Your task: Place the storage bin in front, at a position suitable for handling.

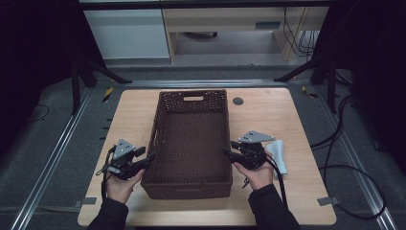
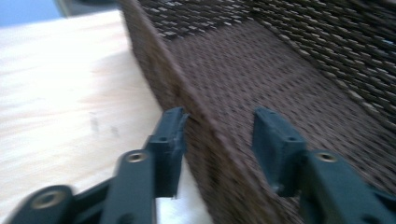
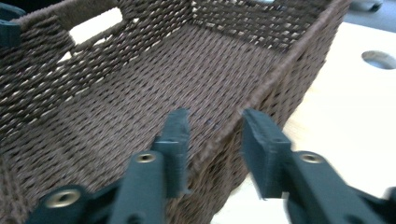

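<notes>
Black jaws of the left gripper (image 2: 219,133) straddle the near left wall of the brown woven basket (image 2: 280,70), one jaw outside over the table (image 2: 60,93), one inside; the outer pad sits against the weave, the inner one stands clear of it, so the jaws are spread and not pinching. Across the basket (image 1: 191,139), the right gripper (image 3: 215,128) straddles the right wall likewise, one jaw inside, one outside, with a gap showing beside the rim; spread too, no firm grip yet.

As for progress, I judge the work, lifting or shifting the basket by its two long walls, to be at the grasping stage: both tools are placed, the squeeze and the lift are left; the basket rests flat and empty in the middle of the table (image 1: 268,115).

Both hands come in low from the near edge, left gripper (image 1: 143,162) and right gripper (image 1: 233,152) pointing inward at each other, roughly level; a pale cloth (image 1: 279,155) lies just beside the right hand (image 1: 258,175).
</notes>
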Demonstrator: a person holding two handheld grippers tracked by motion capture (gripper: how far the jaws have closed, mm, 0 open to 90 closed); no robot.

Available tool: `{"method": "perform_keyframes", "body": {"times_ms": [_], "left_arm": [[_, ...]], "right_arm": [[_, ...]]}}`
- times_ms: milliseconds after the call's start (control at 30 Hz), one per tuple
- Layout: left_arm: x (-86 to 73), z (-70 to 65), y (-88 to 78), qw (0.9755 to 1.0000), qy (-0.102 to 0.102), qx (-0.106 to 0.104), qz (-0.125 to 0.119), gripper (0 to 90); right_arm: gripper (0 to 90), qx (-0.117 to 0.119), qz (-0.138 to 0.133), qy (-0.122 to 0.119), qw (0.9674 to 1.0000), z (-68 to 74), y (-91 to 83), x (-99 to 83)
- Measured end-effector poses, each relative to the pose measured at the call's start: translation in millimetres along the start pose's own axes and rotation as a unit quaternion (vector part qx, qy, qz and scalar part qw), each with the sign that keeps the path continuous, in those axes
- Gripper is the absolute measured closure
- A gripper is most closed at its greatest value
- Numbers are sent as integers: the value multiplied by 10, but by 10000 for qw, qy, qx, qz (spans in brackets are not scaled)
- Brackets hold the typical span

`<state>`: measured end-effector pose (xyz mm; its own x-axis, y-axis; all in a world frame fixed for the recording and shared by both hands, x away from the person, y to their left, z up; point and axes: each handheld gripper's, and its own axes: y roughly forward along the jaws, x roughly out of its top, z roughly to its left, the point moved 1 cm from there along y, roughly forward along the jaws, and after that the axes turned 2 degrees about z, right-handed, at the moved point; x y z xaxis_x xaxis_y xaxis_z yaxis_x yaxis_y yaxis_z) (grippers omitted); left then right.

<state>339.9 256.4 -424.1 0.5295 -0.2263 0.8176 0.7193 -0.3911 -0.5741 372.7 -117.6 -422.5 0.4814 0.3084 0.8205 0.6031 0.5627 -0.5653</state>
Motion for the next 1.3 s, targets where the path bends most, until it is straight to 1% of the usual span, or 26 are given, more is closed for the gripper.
{"method": "perform_keyframes", "body": {"times_ms": [33,100,133,167,200,233,267,300,333,367,400,500,533,600,667,700,767,800,900,967,1000,1100,1200,1233,1267,1300], "left_arm": [[20,18,12,10000,-56,-77,-15,513],[47,38,41,10000,-25,-89,-32,512],[73,65,111,10000,56,-8,63,512],[73,65,111,10000,56,-8,63,513],[77,100,188,9999,22,-39,155,519],[71,109,237,9997,-45,-128,178,522],[67,111,261,9996,-60,-162,213,530],[67,111,261,9996,-60,-162,213,545],[57,101,310,9994,-21,-172,288,563],[46,96,325,9995,1,-184,256,564],[44,97,324,9995,-31,-186,255,569],[38,82,320,9996,-38,-150,246,586],[33,51,305,9997,-32,-84,236,605],[27,36,294,9997,11,-37,236,615],[3,-22,271,9997,-34,-70,220,615],[3,-22,271,9997,-34,-70,220,616],[-4,-69,257,9997,37,-35,238,615],[-5,-96,259,9997,43,-35,232,615],[-6,-108,263,9998,22,-48,217,613],[-11,-106,264,9998,-11,-60,192,611],[-15,-102,269,9998,-38,-110,177,608],[-12,-97,269,9998,18,-89,179,600],[-11,-99,269,9998,55,-76,193,599],[-11,-100,268,9998,62,-70,196,600],[-11,-100,268,9998,62,-70,196,599],[-13,-100,269,9998,60,-70,189,599]], "right_arm": [[500,-96,-141,9,9999,-25,-1,40],[487,-135,-181,24,9997,-56,18,72],[487,-160,-190,65,9997,-84,47,93],[487,-160,-179,86,9997,-102,71,103],[488,-151,-162,132,9997,-125,115,115],[491,-147,-148,151,9997,-136,142,120],[495,-166,-136,154,9997,-152,184,127],[495,-166,-136,154,9997,-152,184,127],[527,-159,-118,218,9996,-176,241,126],[544,-165,-108,210,9996,-180,255,121],[572,-181,-65,180,9997,-181,275,113],[573,-191,-39,137,9997,-178,292,103],[586,-194,-17,145,9997,-174,282,105],[591,-242,30,122,9996,-155,259,101],[591,-287,58,47,9996,-144,229,88],[591,-287,58,47,9996,-144,229,88],[590,-264,41,79,9996,-148,181,50],[589,-231,16,118,9997,-164,154,28],[579,-244,40,99,9996,-183,134,30],[542,-241,-45,90,9997,-193,122,46],[536,-198,-124,95,9997,-201,101,62],[499,-116,-342,112,9993,-228,15,92],[473,-158,-437,169,9988,-268,-49,96],[445,-221,-501,220,9983,-320,-118,86],[445,-221,-501,220,9983,-320,-118,86],[397,-315,-573,270,9975,-376,-192,61]]}}
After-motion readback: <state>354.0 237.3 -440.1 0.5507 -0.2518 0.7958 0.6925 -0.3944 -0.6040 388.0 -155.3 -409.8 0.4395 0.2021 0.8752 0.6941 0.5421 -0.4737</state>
